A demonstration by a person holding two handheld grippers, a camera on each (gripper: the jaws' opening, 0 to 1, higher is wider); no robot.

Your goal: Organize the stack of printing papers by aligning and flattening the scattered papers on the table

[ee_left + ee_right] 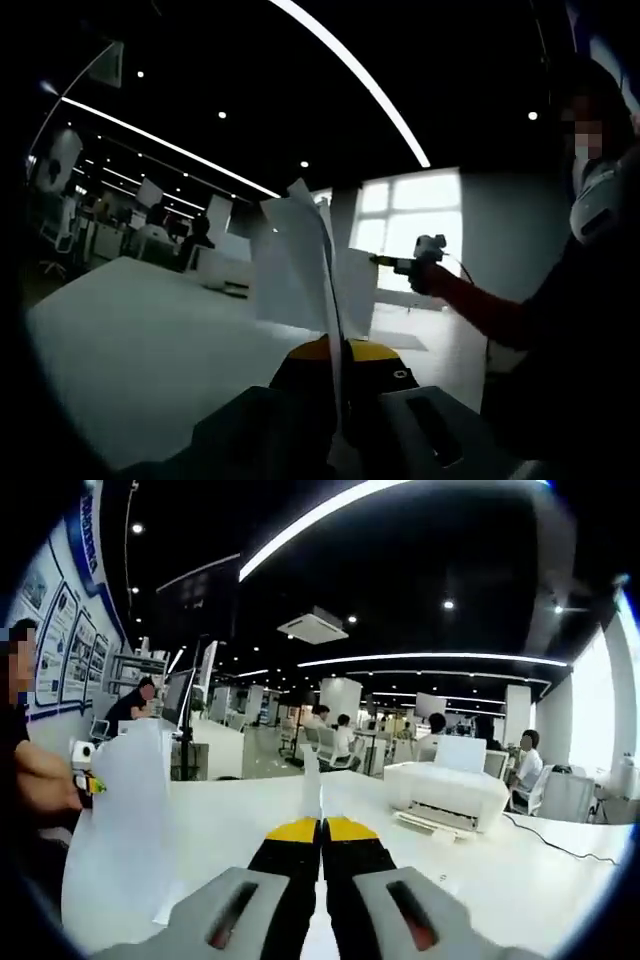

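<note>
- Left gripper view: the left claw (335,362) has its yellow-tipped jaws pressed together on the papers (300,275), which are seen edge-on and stand upright from between the tips, lifted above the white table (140,350).
- The sheets fan out at the top, so their edges do not look flush yet; by my judgement the aligning is midway and the flattening has not begun.
- Further off, on the right of this view, the right claw (405,265) reaches in on a person's red sleeve (490,310) and meets the far edge of the papers.
- Right gripper view: the right claw (322,830) also has its jaws shut tight, with a thin white edge of the papers (312,780) rising straight from between the tips.
- A broad part of the sheets hangs to the left, near a hand (45,780) holding the other claw, above the table (500,870).
- A white printer (445,792) sits on the table well beyond the claw.
- Left to do, as I judge it: square the edges, then lay the stack down flat.
</note>
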